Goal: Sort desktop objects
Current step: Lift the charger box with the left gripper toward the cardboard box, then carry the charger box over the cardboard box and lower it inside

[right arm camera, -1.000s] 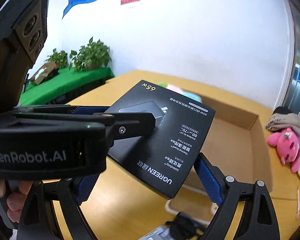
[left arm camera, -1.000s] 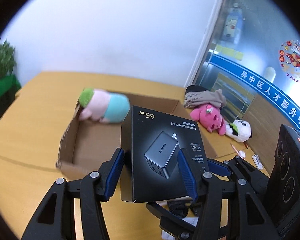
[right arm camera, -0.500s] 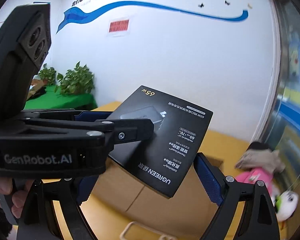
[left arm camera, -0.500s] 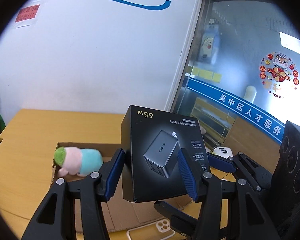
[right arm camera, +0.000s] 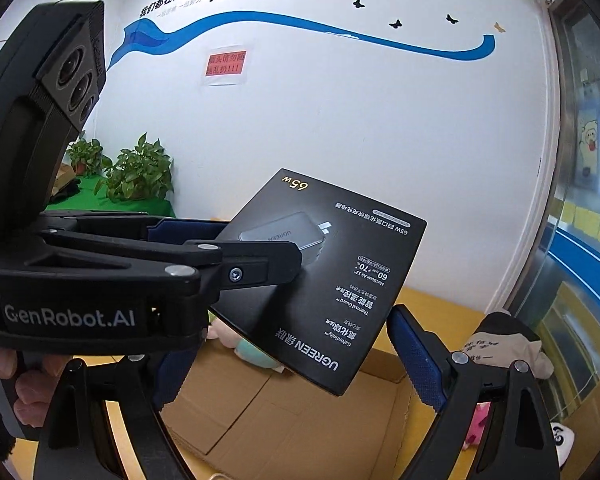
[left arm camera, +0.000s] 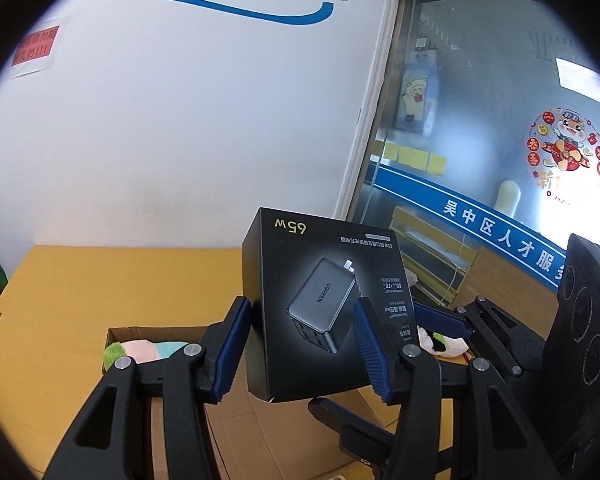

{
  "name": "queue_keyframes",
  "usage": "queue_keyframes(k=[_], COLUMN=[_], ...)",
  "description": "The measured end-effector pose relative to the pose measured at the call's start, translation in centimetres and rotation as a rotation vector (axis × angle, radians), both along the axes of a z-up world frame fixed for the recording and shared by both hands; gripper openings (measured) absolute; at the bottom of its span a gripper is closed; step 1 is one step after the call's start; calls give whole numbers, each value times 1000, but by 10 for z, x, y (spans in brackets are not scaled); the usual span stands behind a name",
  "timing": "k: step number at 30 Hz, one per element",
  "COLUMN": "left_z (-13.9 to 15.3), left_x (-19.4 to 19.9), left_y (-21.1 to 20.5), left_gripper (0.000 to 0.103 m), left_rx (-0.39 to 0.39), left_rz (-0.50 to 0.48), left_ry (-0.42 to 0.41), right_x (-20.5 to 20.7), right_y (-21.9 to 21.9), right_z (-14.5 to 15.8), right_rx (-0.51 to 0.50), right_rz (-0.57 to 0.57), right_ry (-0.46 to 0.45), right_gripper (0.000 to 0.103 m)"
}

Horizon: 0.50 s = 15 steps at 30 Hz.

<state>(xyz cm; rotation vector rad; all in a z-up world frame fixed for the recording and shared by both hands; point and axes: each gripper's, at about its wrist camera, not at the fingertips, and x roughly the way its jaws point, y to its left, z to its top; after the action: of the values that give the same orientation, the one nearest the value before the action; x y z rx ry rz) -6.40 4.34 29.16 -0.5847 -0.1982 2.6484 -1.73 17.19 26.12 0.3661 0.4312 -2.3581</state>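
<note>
My left gripper [left arm camera: 302, 344] is shut on a black UGREEN 65W charger box [left arm camera: 320, 304] and holds it in the air above an open cardboard box [left arm camera: 156, 332]. The charger box also shows in the right wrist view [right arm camera: 324, 280], with the left gripper across it from the left. My right gripper [right arm camera: 292, 356] stands open below and around the charger box, its blue pads [right arm camera: 416, 356] apart from it. A pink, blue and green plush [left arm camera: 140, 352] lies inside the cardboard box [right arm camera: 300, 412].
The yellow wooden table [left arm camera: 100, 272] runs to a white wall. A grey cloth item [right arm camera: 508, 344], a pink plush [right arm camera: 478, 420] and a panda plush [left arm camera: 440, 344] lie right of the cardboard box. Potted plants [right arm camera: 140, 172] stand at the far left.
Both grippers have risen and tilted upward with the charger box; the cardboard box and table have dropped lower in both views. The left grip on the box is unchanged.
</note>
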Motion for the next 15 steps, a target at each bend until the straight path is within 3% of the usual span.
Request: queue_keyframes(k=[15], left_z=[-27], left_x=[-75], left_y=[0], left_gripper=[52], left_rx=[-3], left_rz=[31], left_ry=[-57], right_x=[-90], right_y=[-21], right_z=[-26], right_rx=[24], right_rz=[13], right_ry=[-59], right_gripper=[94])
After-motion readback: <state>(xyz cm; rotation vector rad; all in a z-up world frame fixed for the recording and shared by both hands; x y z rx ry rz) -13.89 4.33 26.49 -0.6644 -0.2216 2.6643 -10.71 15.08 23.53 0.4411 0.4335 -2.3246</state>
